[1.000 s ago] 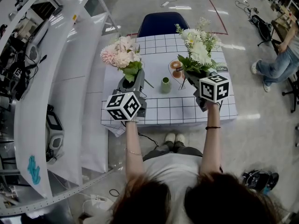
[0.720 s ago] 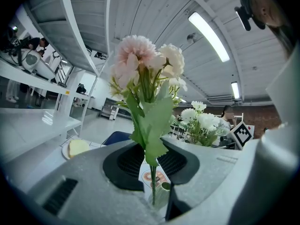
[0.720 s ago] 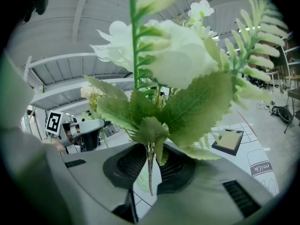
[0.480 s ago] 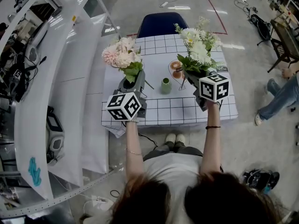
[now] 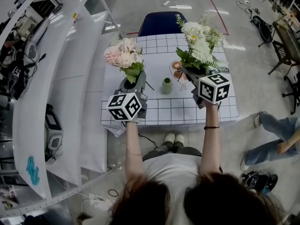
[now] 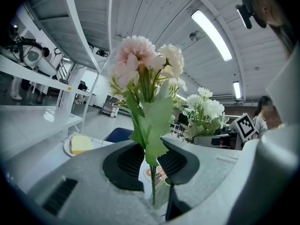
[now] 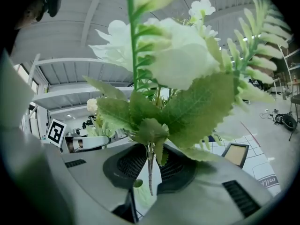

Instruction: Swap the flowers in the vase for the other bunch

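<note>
Standing empty on the table (image 5: 183, 109), the green vase (image 5: 166, 85) is flanked by two upright bunches: pink flowers (image 6: 140, 60) are pinched at the stem by the left tool (image 6: 152, 175), white flowers (image 7: 183, 55) by the right tool (image 7: 149, 172), each roughly equally near.

big open workshop sort of room, pale grey shiny floor (image 5: 140, 3) with a red tape line (image 5: 214, 7) across it. the table (image 5: 159, 48) has a white cloth with a black grid, and a dark blue chair (image 5: 161, 23) sits behind it. long white shelving (image 5: 65, 83) runs down the left, cluttered with gear. tube lights (image 6: 211, 34) on a ribbed white ceiling (image 6: 154, 13), someone in jeans (image 5: 281, 130) off to the right
</note>
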Available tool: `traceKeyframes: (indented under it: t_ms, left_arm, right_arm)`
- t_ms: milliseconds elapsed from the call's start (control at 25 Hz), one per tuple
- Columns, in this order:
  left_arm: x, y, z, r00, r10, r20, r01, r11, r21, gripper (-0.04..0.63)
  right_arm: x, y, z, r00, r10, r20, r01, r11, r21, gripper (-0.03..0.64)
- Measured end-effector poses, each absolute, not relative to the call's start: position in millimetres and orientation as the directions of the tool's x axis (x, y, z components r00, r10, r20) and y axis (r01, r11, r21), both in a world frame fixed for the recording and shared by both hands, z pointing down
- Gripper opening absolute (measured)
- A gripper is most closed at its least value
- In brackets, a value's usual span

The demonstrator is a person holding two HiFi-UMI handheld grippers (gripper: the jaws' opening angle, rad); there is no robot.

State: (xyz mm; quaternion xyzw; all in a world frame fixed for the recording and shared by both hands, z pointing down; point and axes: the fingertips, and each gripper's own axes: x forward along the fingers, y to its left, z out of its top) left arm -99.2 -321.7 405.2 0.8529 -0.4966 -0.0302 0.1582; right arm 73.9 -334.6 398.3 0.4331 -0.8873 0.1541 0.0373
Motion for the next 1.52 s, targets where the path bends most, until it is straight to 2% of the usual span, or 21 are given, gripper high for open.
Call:
traceKeyframes:
  t_ms: [560, 1520]
  left_arm:
    - [-111, -325, 417, 0.491, -0.862, 0.125, -0.842, -0.432, 0.323, 0.083]
    - [-112, -326, 441, 0.481, -0.858, 0.181, -0.847, -0.402, 0.348, 0.083]
  right_arm:
    - [44, -345, 386, -0.689, -0.71, 0.148, -0.719, 0.642, -0.267, 0.054]
    - [12, -347, 439, -0.746, -0.612, 0.262, -0.665, 0.677, -0.314, 0.054]
